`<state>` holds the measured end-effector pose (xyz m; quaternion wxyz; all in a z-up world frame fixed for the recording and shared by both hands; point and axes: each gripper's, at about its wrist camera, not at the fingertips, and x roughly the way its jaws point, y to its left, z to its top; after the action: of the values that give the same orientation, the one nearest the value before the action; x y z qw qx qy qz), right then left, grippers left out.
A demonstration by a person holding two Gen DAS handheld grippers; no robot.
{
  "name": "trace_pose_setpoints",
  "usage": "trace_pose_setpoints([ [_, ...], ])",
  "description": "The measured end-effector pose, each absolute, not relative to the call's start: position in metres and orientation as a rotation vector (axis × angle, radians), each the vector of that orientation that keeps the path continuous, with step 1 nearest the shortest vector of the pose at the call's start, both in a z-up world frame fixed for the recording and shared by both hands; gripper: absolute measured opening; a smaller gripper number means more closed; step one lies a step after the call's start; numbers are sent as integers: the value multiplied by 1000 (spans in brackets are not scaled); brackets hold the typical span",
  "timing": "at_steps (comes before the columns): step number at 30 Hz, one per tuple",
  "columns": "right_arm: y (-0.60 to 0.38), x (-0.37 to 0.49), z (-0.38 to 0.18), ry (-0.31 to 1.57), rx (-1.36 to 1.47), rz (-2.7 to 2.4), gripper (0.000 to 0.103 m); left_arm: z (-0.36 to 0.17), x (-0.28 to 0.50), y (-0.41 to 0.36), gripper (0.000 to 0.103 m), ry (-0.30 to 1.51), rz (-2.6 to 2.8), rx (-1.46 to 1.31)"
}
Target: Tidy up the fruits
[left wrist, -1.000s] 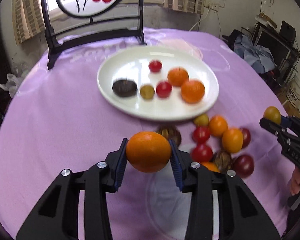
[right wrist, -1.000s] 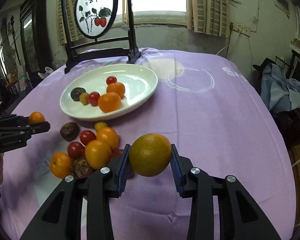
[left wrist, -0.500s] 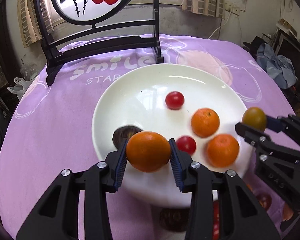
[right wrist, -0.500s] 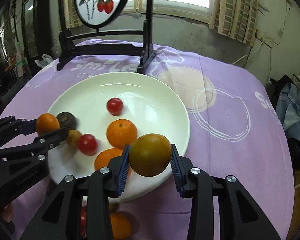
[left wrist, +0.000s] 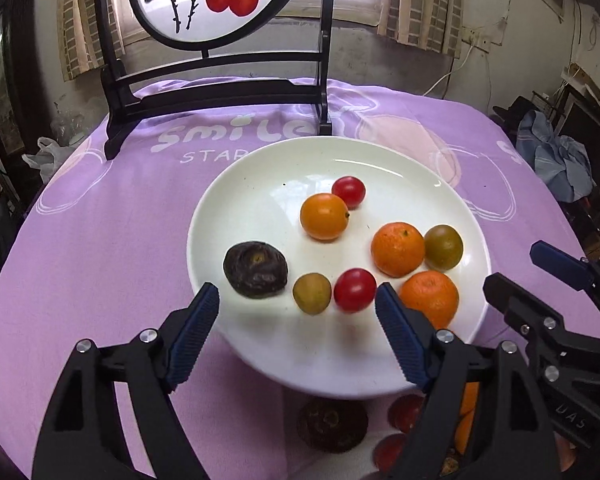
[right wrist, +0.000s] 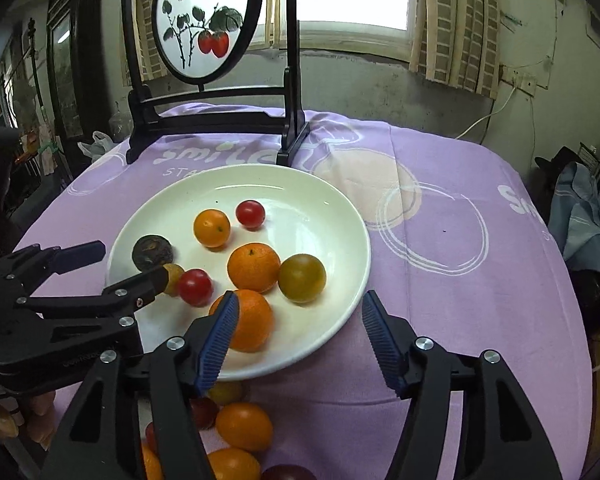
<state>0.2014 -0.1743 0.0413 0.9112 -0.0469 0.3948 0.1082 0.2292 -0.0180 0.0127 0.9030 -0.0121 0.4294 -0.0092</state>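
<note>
Eight fruits lie on my white plate (left wrist: 260,344) now, among them a smooth orange (left wrist: 324,216) near its middle and a greenish one (right wrist: 302,278) touching a mandarin (right wrist: 253,267). My left gripper (left wrist: 296,320) and right gripper (right wrist: 298,320) hang over the near rim, jaws opening, nothing between them. By my count roughly half is left: a loose pile (right wrist: 240,432) waits on the purple cloth (right wrist: 480,300) just under the plate's edge
</note>
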Motion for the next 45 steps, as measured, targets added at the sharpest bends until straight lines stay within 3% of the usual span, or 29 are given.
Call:
trace_pose_setpoints([
  [2,-179,187,48,790,-94,228,76,16,216,-16,87,884,-18,-37],
  [8,-195,143,48,776,-121,220,87,23,171,-15,94,850,-21,-30],
  [20,-197,60,8,868,-178,327,87,-22,124,18,95,952,-19,-114],
  [29,-169,62,-13,936,-275,274,87,-37,130,37,95,1031,-64,-226],
  [34,-155,73,-20,965,-275,279,68,-34,130,40,95,1032,-69,-248],
  [38,-154,76,-24,941,-236,284,64,-30,127,37,95,1019,-71,-223],
  [39,-157,73,-24,939,-208,312,46,-28,125,35,95,1012,-68,-213],
  [40,-157,72,-23,947,-203,333,41,-27,124,34,95,1004,-68,-204],
  [45,-165,72,-19,969,-195,345,41,-25,120,18,95,993,-108,-135],
])
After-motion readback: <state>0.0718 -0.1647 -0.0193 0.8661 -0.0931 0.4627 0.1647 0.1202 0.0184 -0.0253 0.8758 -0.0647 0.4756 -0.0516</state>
